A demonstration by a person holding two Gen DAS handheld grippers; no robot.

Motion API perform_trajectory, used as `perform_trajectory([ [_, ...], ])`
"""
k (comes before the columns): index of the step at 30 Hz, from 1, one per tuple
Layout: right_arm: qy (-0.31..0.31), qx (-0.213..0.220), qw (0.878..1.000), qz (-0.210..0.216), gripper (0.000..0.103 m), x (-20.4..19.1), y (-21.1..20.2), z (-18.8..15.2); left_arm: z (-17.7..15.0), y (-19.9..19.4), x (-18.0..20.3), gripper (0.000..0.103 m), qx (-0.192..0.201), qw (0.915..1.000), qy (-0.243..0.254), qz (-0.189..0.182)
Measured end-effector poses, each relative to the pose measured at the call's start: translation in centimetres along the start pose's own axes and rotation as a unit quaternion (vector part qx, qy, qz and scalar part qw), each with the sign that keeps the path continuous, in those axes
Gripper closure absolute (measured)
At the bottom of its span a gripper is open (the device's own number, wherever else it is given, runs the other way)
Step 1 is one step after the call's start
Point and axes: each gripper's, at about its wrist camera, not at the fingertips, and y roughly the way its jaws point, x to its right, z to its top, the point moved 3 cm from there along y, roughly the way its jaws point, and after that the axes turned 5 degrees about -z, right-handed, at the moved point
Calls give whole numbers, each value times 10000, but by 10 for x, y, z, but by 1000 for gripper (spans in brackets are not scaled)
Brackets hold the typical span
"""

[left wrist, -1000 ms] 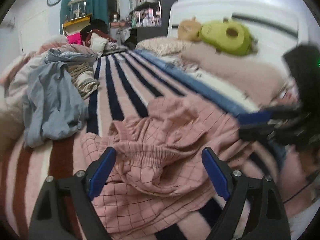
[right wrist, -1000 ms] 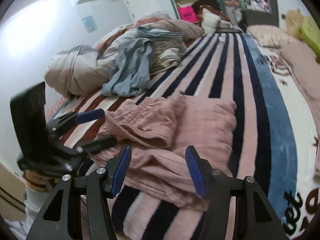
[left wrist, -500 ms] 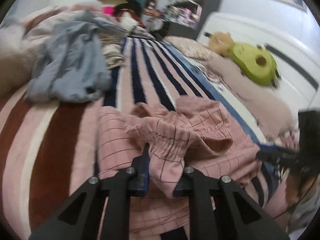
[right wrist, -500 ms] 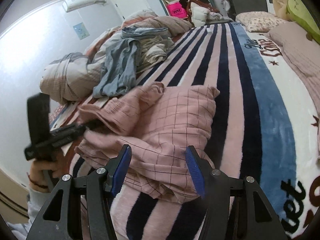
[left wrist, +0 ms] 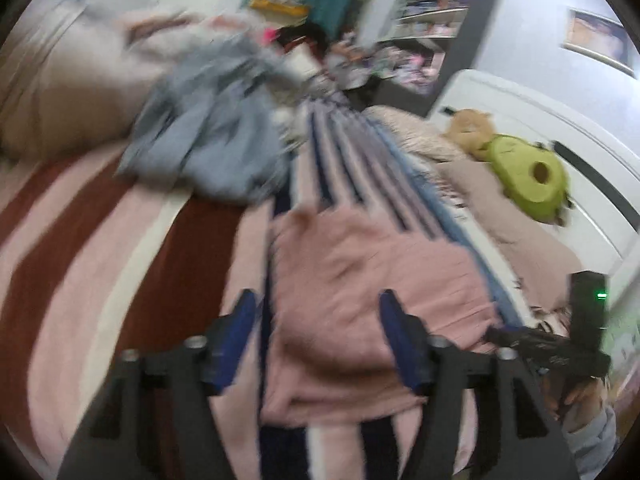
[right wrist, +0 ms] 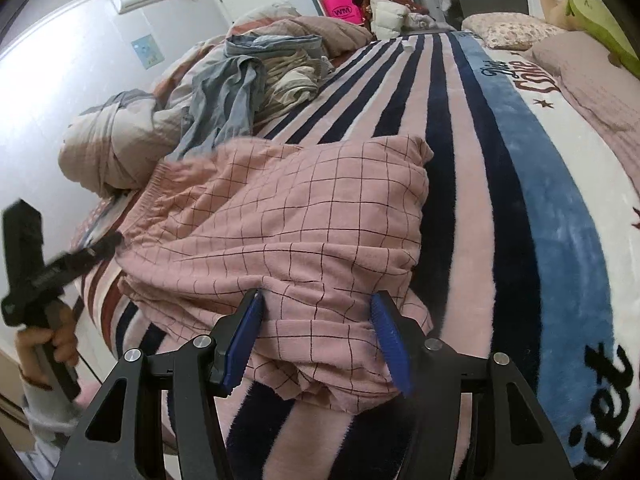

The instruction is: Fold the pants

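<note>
The pink checked pants (right wrist: 296,236) lay folded in a loose bundle on the striped blanket (right wrist: 452,128), near the front edge of the bed. The elastic waistband faced the left side of the bundle; the fabric was layered and bunched at the near edge.

Right gripper (right wrist: 316,344): jaws spread wide. Its blue pads (right wrist: 244,340) stood on either side of the near edge of the pants, with fabric bulging between them. Whether the pads touched the cloth could not be determined.

Left gripper (left wrist: 320,340): jaws likewise spread, nothing pinched between them. It hung above the near left part of the bundle. The left wrist view was motion-blurred, so fine detail of the cloth was not readable there. In the right wrist view the same tool (right wrist: 60,268) appeared at the left edge of the bundle, held in the person's hand (right wrist: 48,344).

Other items on the bed:
- a heap of grey-blue clothes (right wrist: 228,96) behind the pants, well apart from them
- a rolled quilt (right wrist: 108,148) at the left
- a green plush toy (left wrist: 528,176) by the white headboard (left wrist: 592,152)
</note>
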Motion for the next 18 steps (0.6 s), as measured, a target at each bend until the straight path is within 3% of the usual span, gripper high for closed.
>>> perform_trajectory([
  [2, 47, -13, 10000, 64, 50, 1, 0, 1, 18, 11, 6, 35, -84, 9996, 241, -145],
  [5, 79, -17, 9999, 114, 49, 3, 0, 2, 39, 44, -5, 35, -363, 9988, 238, 228],
  [7, 73, -19, 9999, 132, 49, 3, 1, 2, 44, 73, -17, 35, -645, 9975, 99, 257],
  [9, 52, -27, 9999, 145, 49, 3, 1, 3, 38, 87, -22, 46, -807, 9966, 29, 177],
  [11, 26, -40, 9999, 159, 49, 3, 0, 3, 27, 92, -23, 74, -963, 9953, 21, 71],
  [13, -36, -57, 9999, 152, 49, 3, -1, 2, 16, 89, -22, 88, -1006, 9948, 98, 146],
  [16, -200, -88, 9997, 71, 49, -1, -2, 0, 10, 77, -26, 96, -995, 9949, 63, 119],
  [18, -289, -92, 9995, -9, 49, -3, -4, -2, 7, 67, -32, 97, -902, 9958, -59, 123],
])
